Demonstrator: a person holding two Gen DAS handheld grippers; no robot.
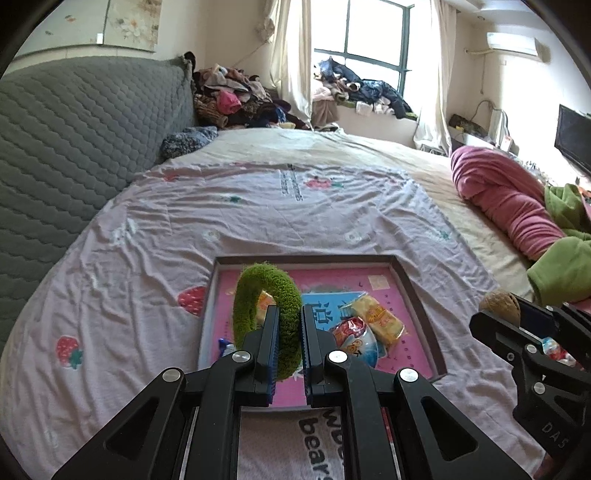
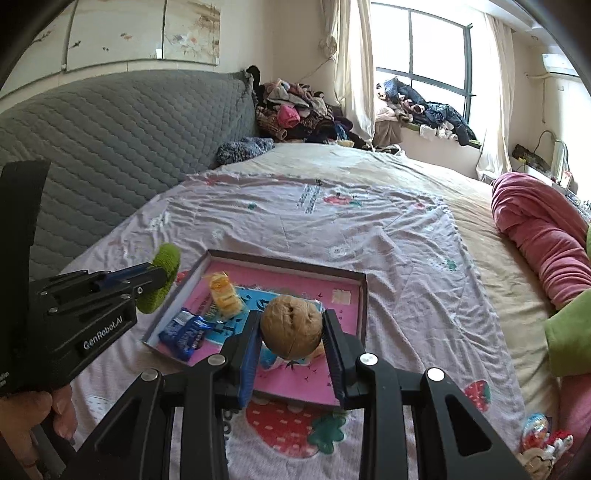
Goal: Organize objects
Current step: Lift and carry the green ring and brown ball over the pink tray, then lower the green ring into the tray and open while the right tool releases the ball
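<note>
The left gripper has its jaws closed to a narrow gap on a fuzzy green ring, pinching one side of the band so the loop stands up ahead of the jaws, above the near left part of a shallow pink-lined tray. The ring looks soft and very light; it should squash under pressure and is unlikely to slip, so a pinch across the band seems the right hold.

The right gripper has its jaws about half open, pressed against both sides of a round brown walnut held over the near edge of the tray. The nut is probably hard, light and prone to roll, so gripping across its widest part is safest.

Beyond and below both sets of jaws, the tray already holds a yellow snack pack, a blue wrapper and a red-and-white packet. More small wrapped items lie on the bed to the right of the right jaws.

The tray sits on a wrinkled strawberry-print sheet, a soft, uneven surface. Farther ahead are a grey quilted headboard, piles of clothes and a bright window.
</note>
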